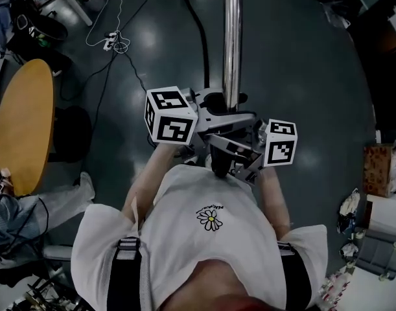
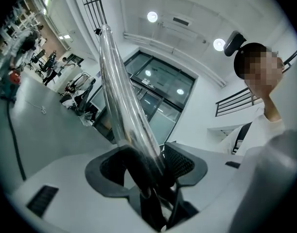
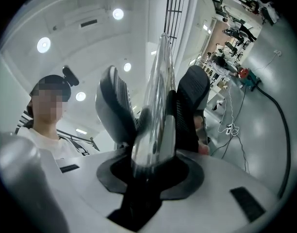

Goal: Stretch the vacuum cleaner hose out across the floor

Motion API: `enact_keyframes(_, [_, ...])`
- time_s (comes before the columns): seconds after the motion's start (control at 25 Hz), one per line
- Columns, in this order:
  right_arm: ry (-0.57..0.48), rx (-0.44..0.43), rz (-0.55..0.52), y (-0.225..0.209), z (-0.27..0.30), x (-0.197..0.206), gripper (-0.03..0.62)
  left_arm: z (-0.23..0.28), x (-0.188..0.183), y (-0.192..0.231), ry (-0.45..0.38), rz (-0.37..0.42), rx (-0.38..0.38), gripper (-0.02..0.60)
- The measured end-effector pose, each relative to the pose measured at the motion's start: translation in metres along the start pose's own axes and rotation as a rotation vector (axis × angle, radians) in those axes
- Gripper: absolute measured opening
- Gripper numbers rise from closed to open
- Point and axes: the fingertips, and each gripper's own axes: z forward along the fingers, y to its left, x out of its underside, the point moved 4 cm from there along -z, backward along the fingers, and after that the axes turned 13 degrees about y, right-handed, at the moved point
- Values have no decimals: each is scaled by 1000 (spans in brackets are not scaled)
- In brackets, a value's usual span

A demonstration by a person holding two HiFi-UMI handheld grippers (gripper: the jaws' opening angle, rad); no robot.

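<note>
A chrome vacuum wand (image 1: 232,44) runs away from me across the dark floor, with a black hose (image 1: 199,37) beside it leading to its near end. My left gripper (image 1: 218,116) and right gripper (image 1: 227,149) both meet at the wand's near end in front of my chest. In the left gripper view the wand (image 2: 116,81) rises between the jaws of the left gripper (image 2: 148,165), whose pads (image 2: 180,163) close against it. In the right gripper view the right gripper (image 3: 155,98) clamps the wand (image 3: 155,130) between its fingers (image 3: 112,108).
A round wooden table (image 1: 23,128) stands at the left with a seated person (image 1: 16,216) beside it. Thin cables and a power strip (image 1: 113,41) lie on the floor at the upper left. A cardboard box (image 1: 379,168) and clutter sit at the right edge.
</note>
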Motion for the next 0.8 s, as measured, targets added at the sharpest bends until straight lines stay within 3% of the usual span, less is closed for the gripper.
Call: enact_keyframes(0.8, [20,32,4,-25,13,-16,124,-14,-5,31,-27,-16,26,219])
